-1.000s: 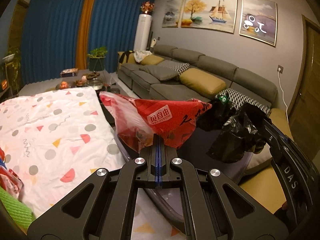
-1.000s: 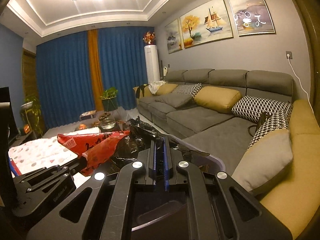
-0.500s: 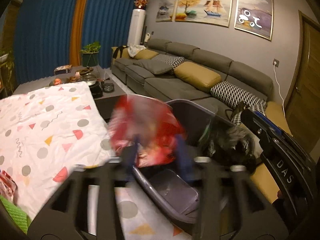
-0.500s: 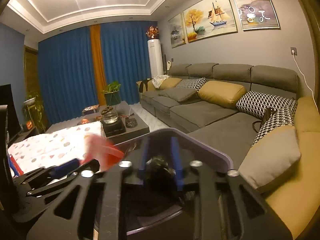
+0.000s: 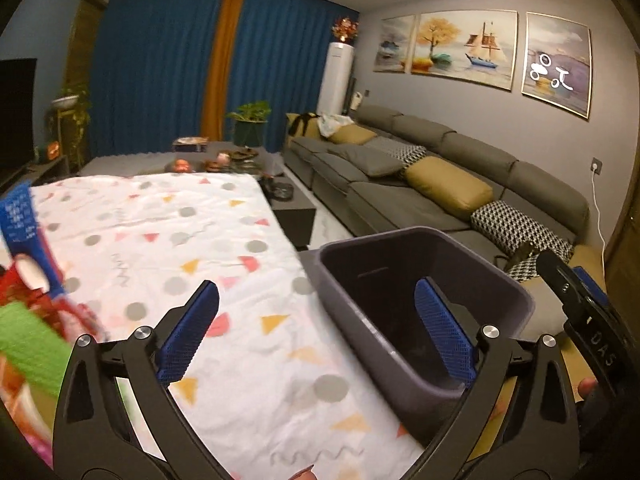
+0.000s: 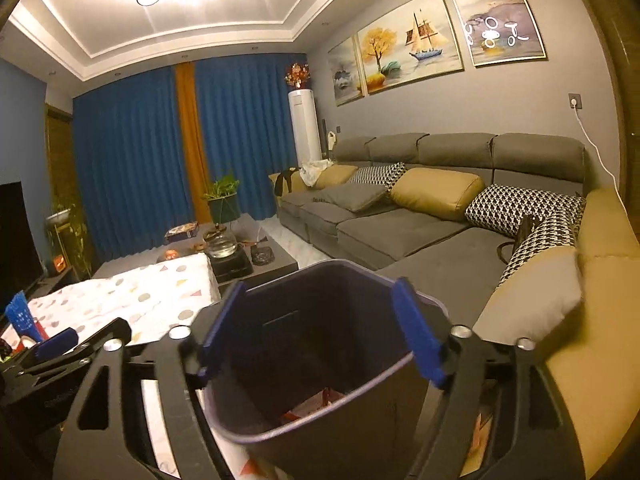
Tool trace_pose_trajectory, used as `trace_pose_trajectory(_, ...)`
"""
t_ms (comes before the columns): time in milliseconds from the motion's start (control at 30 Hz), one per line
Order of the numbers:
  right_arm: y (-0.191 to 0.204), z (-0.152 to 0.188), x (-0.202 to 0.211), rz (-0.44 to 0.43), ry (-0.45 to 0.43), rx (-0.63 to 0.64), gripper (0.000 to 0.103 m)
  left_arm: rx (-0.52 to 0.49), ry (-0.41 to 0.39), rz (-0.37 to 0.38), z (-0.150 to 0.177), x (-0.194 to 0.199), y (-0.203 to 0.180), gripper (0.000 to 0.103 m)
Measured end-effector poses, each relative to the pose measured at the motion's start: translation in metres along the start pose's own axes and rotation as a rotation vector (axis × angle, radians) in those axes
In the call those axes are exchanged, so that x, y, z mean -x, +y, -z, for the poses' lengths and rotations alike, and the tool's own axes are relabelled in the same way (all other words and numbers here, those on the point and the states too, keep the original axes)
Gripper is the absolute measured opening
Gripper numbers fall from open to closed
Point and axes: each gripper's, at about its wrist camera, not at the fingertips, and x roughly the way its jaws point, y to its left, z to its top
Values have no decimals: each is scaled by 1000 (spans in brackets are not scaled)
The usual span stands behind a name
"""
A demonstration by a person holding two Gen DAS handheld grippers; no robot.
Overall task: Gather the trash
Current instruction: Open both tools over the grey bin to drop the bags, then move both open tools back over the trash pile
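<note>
A patterned cloth (image 5: 168, 240) covers the tabletop; bright wrappers (image 5: 28, 320) lie blurred at its left edge, and a grey bin (image 5: 400, 340) stands just beside its right edge.

Living room under warm ceiling light

Blue curtains (image 6: 132, 152) with an orange strip cover the far wall; a grey sectional sofa (image 6: 404, 216) carries mustard and houndstooth cushions beneath three framed paintings (image 6: 408, 52). A white standing unit (image 6: 305, 126), perhaps an air conditioner, fills the corner beside a potted plant (image 5: 249, 120)
</note>
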Motion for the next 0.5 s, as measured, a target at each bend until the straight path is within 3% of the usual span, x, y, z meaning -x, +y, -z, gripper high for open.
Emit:
trace_pose_trajectory(133, 14, 8, 25, -21, -10, 30, 84, 4, -30, -27, 7, 35, 13, 97)
trace_pose_trajectory(500, 64, 31, 87, -140, -31, 62, 88, 12, -96, -133, 31, 123, 66, 97)
